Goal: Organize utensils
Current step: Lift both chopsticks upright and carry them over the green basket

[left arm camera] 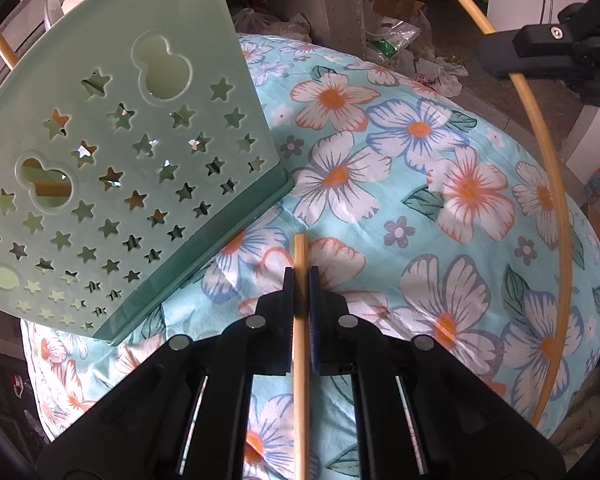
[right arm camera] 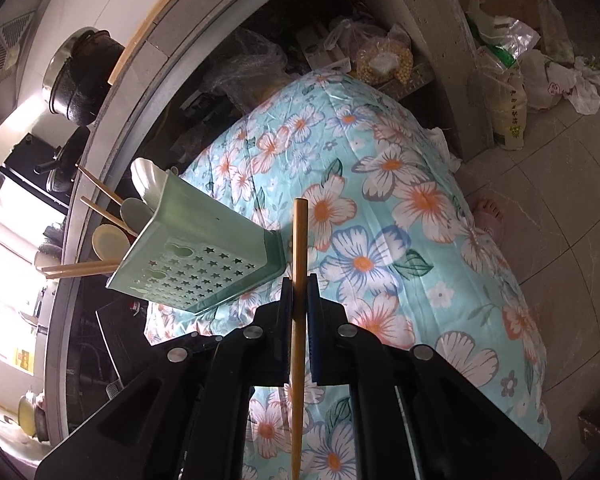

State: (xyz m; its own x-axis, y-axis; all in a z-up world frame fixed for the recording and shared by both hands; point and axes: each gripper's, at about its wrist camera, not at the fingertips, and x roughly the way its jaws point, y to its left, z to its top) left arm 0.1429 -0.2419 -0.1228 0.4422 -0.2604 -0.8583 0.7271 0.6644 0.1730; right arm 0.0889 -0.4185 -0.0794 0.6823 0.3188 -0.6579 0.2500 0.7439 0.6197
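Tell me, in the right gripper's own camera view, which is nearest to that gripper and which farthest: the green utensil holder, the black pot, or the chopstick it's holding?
1. The chopstick, pinched in the right gripper itself.
2. The green utensil holder, just ahead to the left on the flowered cloth.
3. The black pot, far off at upper left on the counter.

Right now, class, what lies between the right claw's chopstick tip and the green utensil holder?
Nothing solid: in the right wrist view, only floral cloth shows in the gap between the chopstick in the right claw and the utensil holder.
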